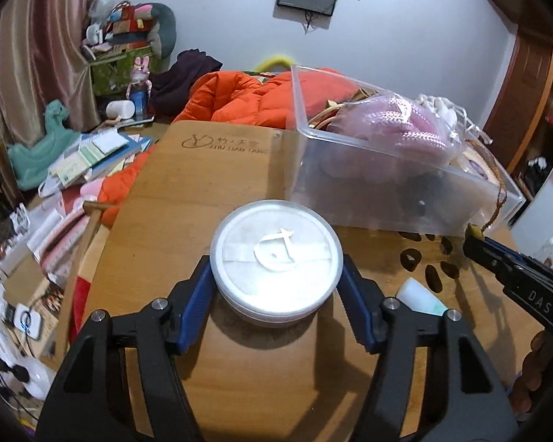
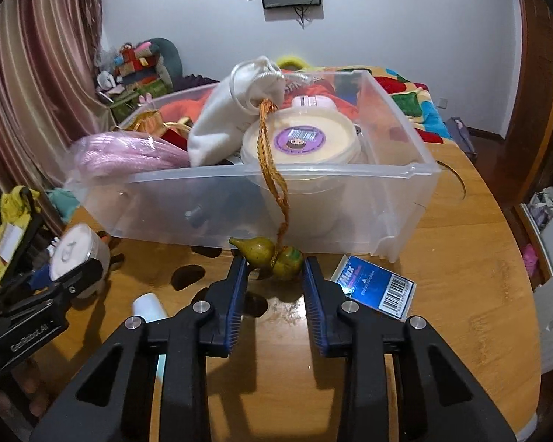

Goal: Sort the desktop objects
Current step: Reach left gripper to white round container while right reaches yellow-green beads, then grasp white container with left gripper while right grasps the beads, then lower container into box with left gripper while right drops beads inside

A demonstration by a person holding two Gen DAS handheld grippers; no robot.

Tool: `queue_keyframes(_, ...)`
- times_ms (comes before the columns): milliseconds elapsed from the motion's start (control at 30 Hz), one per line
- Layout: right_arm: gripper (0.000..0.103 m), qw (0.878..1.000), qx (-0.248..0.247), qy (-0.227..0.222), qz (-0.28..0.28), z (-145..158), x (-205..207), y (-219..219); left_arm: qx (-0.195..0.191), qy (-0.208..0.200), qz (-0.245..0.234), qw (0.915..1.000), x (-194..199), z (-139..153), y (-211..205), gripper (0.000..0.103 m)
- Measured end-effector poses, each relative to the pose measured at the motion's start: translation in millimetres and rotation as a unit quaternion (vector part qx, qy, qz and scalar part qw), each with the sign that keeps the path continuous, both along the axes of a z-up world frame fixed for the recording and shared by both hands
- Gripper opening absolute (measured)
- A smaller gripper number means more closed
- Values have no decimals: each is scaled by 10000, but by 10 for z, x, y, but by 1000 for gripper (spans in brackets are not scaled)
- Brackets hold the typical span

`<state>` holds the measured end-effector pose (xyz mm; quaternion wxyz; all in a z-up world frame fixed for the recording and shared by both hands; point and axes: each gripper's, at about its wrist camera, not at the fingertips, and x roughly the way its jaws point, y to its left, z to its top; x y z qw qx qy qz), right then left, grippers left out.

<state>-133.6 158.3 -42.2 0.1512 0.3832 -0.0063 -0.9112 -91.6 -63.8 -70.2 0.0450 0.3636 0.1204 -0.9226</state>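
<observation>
My left gripper (image 1: pixel 276 269) is shut on a round white lidded jar (image 1: pixel 275 258), held just above the wooden table (image 1: pixel 202 191); the jar also shows in the right wrist view (image 2: pixel 73 254). My right gripper (image 2: pixel 274 267) is shut on a small green-yellow gourd charm (image 2: pixel 272 256), whose orange cord (image 2: pixel 271 169) runs up into the clear plastic bin (image 2: pixel 350 202). The bin holds a white pouch (image 2: pixel 232 118), a pink knit item (image 2: pixel 121 154) and a cream tub (image 2: pixel 306 140). The bin also shows in the left wrist view (image 1: pixel 368 191).
A blue card pack (image 2: pixel 376 285) lies on the table right of my right gripper. A white tube (image 2: pixel 149 307) lies between the grippers. Dark oval holes (image 1: pixel 411 258) mark the tabletop. An orange jacket (image 1: pixel 239 99) and piled papers (image 1: pixel 84 162) lie beyond the table's left edge.
</observation>
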Motion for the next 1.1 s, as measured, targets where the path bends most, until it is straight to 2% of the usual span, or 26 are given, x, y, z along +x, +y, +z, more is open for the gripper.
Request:
queue_keyframes(233, 28, 9991, -413, 10, 69, 93, 76, 176, -134, 249, 26, 9996, 124, 163, 40, 65)
queue_keyframes(700, 28, 9976, -568, 346, -179, 392, 62, 299, -174, 736, -157, 9970, 171, 567, 113, 65)
queue_keyframes(867, 28, 9957, -863, 327, 44, 475, 25, 293, -164, 835, -199, 9962, 84, 687, 124, 65)
queue_keyframes(1100, 28, 9956, -722, 522, 307, 631, -77, 101, -210, 932, -322, 9949, -66, 846, 140, 65)
